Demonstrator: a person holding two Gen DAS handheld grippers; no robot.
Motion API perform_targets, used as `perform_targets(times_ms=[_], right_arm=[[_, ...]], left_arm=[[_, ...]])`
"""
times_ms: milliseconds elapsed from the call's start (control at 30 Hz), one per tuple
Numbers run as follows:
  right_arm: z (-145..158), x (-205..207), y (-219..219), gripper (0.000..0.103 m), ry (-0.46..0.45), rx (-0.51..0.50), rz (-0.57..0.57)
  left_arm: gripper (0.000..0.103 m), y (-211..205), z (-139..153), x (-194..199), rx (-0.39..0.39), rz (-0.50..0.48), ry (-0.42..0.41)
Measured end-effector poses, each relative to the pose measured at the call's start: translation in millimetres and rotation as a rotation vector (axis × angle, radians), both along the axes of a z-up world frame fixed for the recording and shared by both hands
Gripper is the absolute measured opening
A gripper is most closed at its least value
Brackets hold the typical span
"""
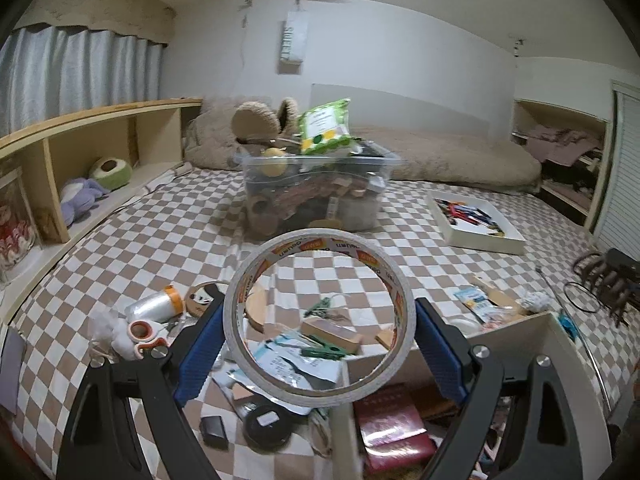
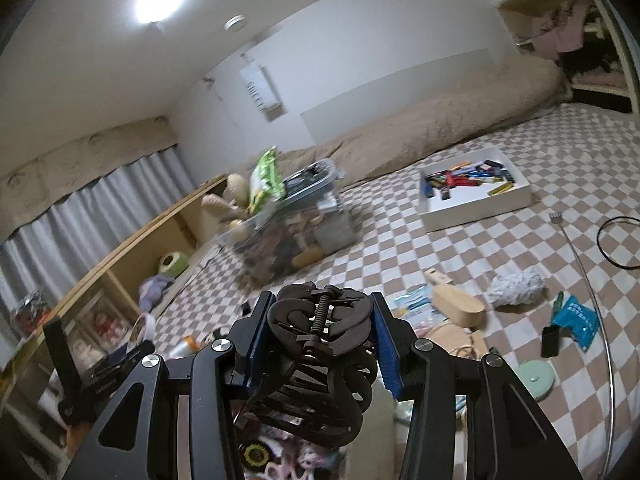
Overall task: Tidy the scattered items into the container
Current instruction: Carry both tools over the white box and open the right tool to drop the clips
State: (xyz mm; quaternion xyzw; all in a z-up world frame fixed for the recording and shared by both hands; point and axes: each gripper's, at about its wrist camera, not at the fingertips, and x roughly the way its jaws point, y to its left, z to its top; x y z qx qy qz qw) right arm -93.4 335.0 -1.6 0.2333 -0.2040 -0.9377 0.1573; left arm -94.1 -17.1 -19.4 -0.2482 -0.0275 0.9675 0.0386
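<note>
My left gripper (image 1: 318,344) is shut on a white roll of tape (image 1: 390,276), held upright by its rim between the blue pads above the checkered bed. A clear plastic bin (image 1: 316,184), heaped with slippers and a green packet, stands straight ahead at the far side. In the right wrist view my right gripper (image 2: 322,340) is shut on a large black hair claw clip (image 2: 320,320), its spring facing up. The same bin (image 2: 288,232) lies ahead to the left, tilted by the view. Scattered items lie under both grippers: scissors (image 1: 144,336), a thread spool (image 1: 156,306), papers, a wooden block (image 2: 456,306).
A white tray of pens and lighters (image 1: 476,220) (image 2: 472,188) lies right of the bin. A beige box (image 1: 460,392) with a red book is at lower right. A wooden shelf (image 1: 100,152) runs along the left. A rolled beige blanket (image 1: 460,156) lies behind the bin.
</note>
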Motion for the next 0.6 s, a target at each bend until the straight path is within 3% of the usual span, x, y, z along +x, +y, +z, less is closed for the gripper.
perform_targets(times_ms=[367, 600], right_arm=[[1, 10, -45, 0.047, -0.033, 0.131, 0.136], [-12, 5, -68, 0.047, -0.114, 0.224, 0.185]], left_arm=[[0.09, 29, 4, 16, -0.03, -0.134, -0.026], [0.09, 45, 2, 22, -0.027, -0.214, -0.039]])
